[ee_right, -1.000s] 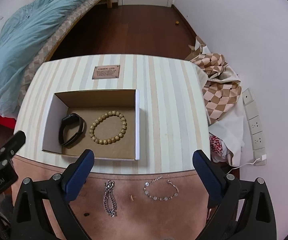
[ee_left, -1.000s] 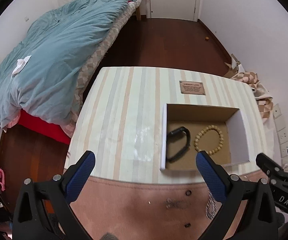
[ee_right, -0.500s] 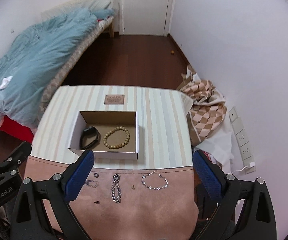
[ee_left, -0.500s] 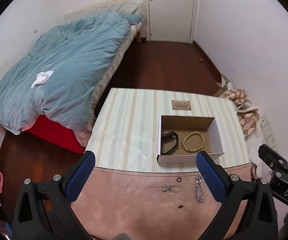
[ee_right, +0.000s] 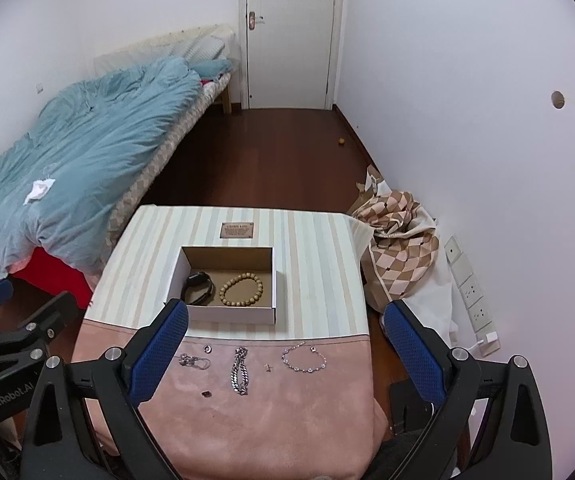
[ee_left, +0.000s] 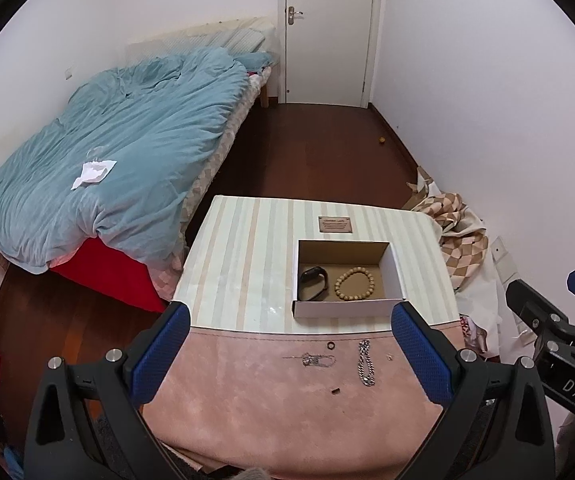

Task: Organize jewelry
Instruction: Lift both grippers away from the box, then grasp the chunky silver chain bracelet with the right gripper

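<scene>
- Both cams pulled way back and up since a second ago, so the door point(ee_right: 290, 32) and bed point(ee_left: 119, 152) show now.
- Table point(ee_right: 319, 264) ahead: box point(ee_right: 231, 314) holds the bead bracelet point(ee_right: 241, 290) and black band point(ee_right: 198, 288); chains point(ee_right: 239, 370) lie loose on the pink cloth point(ee_right: 271, 420) nearer.
- Left hand-held gripper point(ee_left: 289, 354) and right hand-held gripper point(ee_right: 285, 350) hover wide apart, holding nothing.

I see the table point(ee_right: 319, 264) from above, its far part under a pale striped cover and its near part under a pink suede-like mat point(ee_right: 271, 408). On the stripes sits an open cardboard box point(ee_right: 231, 314), with a small brown plaque point(ee_right: 237, 230) just beyond it. On the mat, in a loose row near the seam, lie a thin tangled chain point(ee_right: 194, 361), a small dark ring point(ee_right: 207, 347), a heavy silver chain point(ee_right: 240, 372), a tiny charm point(ee_right: 267, 367) and a beaded silver bracelet point(ee_right: 303, 358) (a dark speck I can't identify lies nearer me).
</scene>
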Demonstrator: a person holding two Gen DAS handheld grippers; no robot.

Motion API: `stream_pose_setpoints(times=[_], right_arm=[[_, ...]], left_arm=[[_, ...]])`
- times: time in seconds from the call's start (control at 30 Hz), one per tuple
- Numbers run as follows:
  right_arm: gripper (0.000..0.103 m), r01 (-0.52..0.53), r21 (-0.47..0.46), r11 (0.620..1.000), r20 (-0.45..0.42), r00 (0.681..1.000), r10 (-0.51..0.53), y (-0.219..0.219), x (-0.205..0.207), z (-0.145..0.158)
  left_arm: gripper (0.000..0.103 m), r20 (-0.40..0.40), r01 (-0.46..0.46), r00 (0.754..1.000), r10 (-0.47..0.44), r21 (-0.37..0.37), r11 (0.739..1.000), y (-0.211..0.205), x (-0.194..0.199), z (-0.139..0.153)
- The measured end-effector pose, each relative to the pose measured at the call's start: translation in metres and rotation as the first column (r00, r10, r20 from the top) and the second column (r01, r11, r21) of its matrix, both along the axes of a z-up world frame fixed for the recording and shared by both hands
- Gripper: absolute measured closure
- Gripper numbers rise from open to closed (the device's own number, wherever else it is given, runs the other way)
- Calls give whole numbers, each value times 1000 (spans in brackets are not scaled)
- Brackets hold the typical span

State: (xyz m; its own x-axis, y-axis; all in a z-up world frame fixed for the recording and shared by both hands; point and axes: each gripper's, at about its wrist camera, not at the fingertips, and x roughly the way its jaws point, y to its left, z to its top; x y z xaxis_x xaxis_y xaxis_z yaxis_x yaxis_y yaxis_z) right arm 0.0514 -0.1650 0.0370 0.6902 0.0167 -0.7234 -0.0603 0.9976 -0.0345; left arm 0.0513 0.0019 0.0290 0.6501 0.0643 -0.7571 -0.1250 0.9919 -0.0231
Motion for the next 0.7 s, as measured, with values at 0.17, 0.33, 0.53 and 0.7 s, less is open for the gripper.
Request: stream_pose_setpoints(times=[0.17, 0.33, 0.53, 0.7], right_arm=[[3, 12, 49, 999, 4, 1000, -12, -8, -4, -1], [3, 26, 81, 996, -87, 996, -19, -19, 6, -43], [17, 36, 166, 985, -263, 965, 9, -19, 15, -148], [43, 21, 214, 977, -382, 922, 64, -1, 21, -238]], left_arm=[[0, -8, -13, 1000, 13, -7, 1000, 0, -1, -4], [0, -38, -59, 997, 60, 40, 997, 6, 5, -37], [0, -181, -68, 980, 85, 97, 993, 14, 13, -122], [0, -311, -77, 943, 121, 150, 986, 22, 19, -192]])
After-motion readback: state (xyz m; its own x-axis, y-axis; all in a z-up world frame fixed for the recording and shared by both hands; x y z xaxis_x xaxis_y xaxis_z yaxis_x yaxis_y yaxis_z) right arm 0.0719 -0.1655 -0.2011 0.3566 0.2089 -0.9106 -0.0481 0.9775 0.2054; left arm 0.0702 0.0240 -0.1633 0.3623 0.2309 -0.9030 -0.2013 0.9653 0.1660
